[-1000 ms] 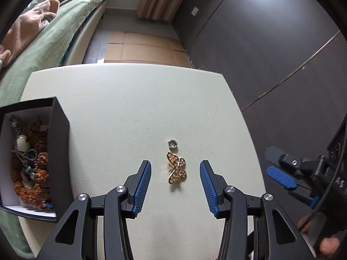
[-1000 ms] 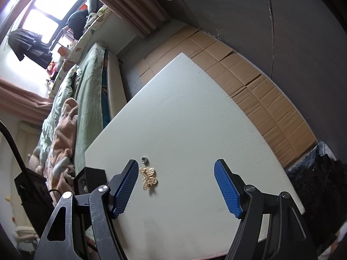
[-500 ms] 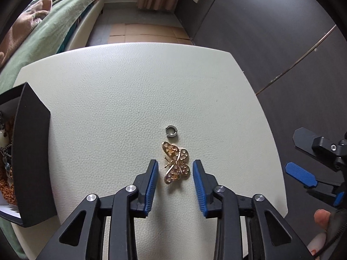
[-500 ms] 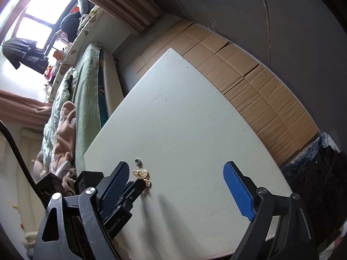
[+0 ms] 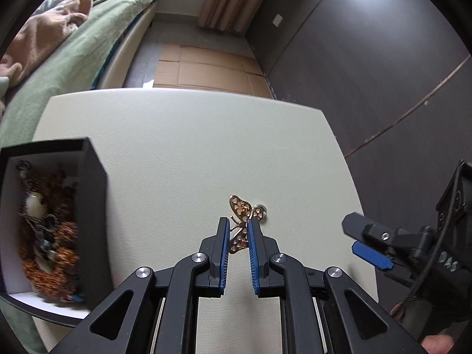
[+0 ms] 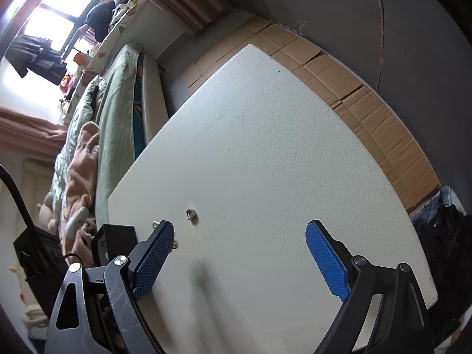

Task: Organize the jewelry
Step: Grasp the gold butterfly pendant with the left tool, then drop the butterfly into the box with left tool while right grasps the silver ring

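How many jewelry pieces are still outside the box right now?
2: the gold butterfly brooch between the closing left gripper pads, and the small silver ring on the table just beyond it. Nothing else visible.

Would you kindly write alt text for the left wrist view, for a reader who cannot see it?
The left tongs are closing on a gold butterfly brooch above a white table, a small silver ring just behind it. A black box of jewelry sits at left; the right tongs wait at right.
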`<state>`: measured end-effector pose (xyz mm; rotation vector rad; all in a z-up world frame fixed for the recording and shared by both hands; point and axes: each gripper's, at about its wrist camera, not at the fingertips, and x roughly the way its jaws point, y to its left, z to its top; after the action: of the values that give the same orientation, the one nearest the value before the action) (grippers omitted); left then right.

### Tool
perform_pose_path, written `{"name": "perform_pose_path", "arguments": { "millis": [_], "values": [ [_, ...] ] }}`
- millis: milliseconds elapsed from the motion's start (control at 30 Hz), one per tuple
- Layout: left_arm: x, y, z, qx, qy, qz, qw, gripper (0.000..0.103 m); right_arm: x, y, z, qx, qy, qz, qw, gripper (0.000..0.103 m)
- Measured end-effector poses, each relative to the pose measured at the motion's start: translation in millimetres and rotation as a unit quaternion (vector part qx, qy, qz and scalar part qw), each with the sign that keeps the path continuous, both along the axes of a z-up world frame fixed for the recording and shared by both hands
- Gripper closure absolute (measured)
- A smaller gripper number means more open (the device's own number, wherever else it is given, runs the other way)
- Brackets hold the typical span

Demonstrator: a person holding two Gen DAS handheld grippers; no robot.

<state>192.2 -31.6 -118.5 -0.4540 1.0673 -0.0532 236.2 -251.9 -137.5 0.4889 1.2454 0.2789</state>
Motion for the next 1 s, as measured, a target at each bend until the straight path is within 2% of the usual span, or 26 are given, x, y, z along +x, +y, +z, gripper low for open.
{"name": "perform_pose_path", "arguments": {
  "millis": [133,200,233,300,400,667,933,1000],
  "values": [
    [-2.1,22.3,12.9,0.001,-0.015,0.024,0.9996,0.090,2.0,18.2,3.3,-0.018,-0.021,0.022,0.999,0.016],
    [-4.4,34.5,20.8,-0.002,-0.026,0.035,0.9990,0.090,2.9,30.2,4.8,-0.030,-0.031,0.040,0.998,0.028],
    [-5.5,40.5,24.2,-0.005,-0.030,0.040,0.9987,0.090,3.8,36.7,4.5,-0.036,-0.035,0.052,0.997,0.030],
    [-8.3,53.0,30.5,-0.009,-0.038,0.050,0.9980,0.090,6.2,51.1,0.8,-0.051,-0.033,0.076,0.995,0.048],
    [-11.7,69.7,37.4,-0.010,-0.045,0.065,0.9968,0.090,9.9,66.0,-8.6,-0.058,-0.019,0.094,0.994,0.068],
    [-19.4,99.3,45.4,-0.020,-0.047,0.080,0.9955,0.090,15.8,90.4,-15.4,-0.094,-0.024,0.107,0.989,0.068],
    [-26.7,118.3,52.9,-0.020,-0.048,0.089,0.9947,0.090,14.8,112.7,-13.0,-0.155,-0.048,0.130,0.978,0.068],
    [-30.1,122.7,56.4,-0.019,-0.050,0.092,0.9943,0.090,11.6,118.2,-12.4,-0.183,-0.054,0.141,0.971,0.076]
  ]
}}
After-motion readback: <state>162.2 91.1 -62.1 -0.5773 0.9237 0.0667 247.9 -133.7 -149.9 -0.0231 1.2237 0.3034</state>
